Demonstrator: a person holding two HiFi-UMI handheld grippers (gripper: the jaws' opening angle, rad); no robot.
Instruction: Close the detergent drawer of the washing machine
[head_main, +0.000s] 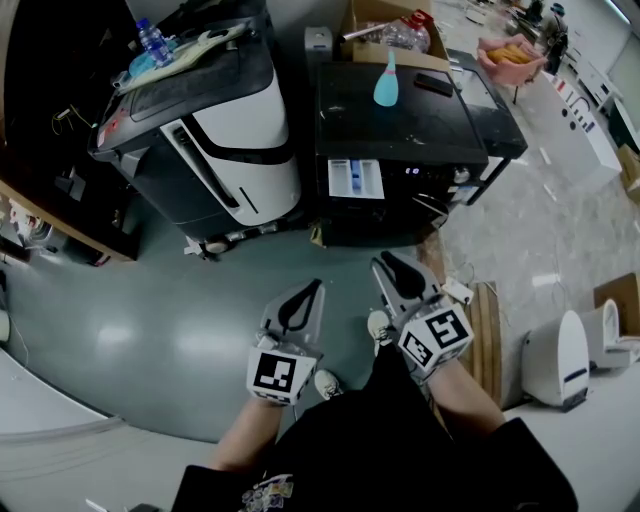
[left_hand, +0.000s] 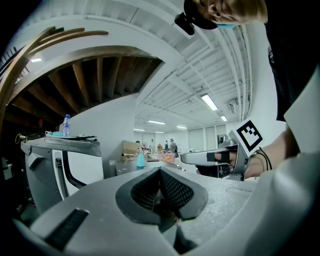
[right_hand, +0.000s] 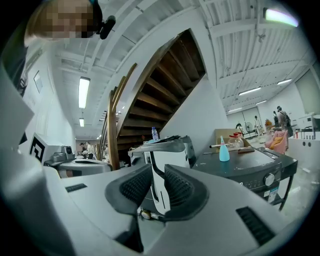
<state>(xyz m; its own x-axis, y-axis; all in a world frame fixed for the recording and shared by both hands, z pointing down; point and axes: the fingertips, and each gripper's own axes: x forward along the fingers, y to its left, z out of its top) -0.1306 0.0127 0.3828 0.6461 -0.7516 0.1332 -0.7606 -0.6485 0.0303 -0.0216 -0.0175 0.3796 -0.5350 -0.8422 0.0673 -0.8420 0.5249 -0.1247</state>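
Note:
The black washing machine (head_main: 400, 120) stands ahead of me, and its white and blue detergent drawer (head_main: 355, 178) sticks out of the front at the upper left. A light blue bottle (head_main: 386, 80) stands on its lid. Both grippers hang level over the grey floor, short of the machine and apart from it. My left gripper (head_main: 318, 285) (left_hand: 160, 170) has its pads together on nothing. My right gripper (head_main: 380, 262) (right_hand: 157, 169) shows a narrow gap between its pads, with nothing in it. In the right gripper view the washer (right_hand: 240, 167) lies to the right.
A white and black machine (head_main: 230, 130) with a water bottle (head_main: 152, 40) on top stands left of the washer. A cardboard box (head_main: 390, 35) is behind it. A wooden board (head_main: 485, 320) and a white appliance (head_main: 560, 355) lie right. A wooden staircase (right_hand: 165, 90) rises at the left.

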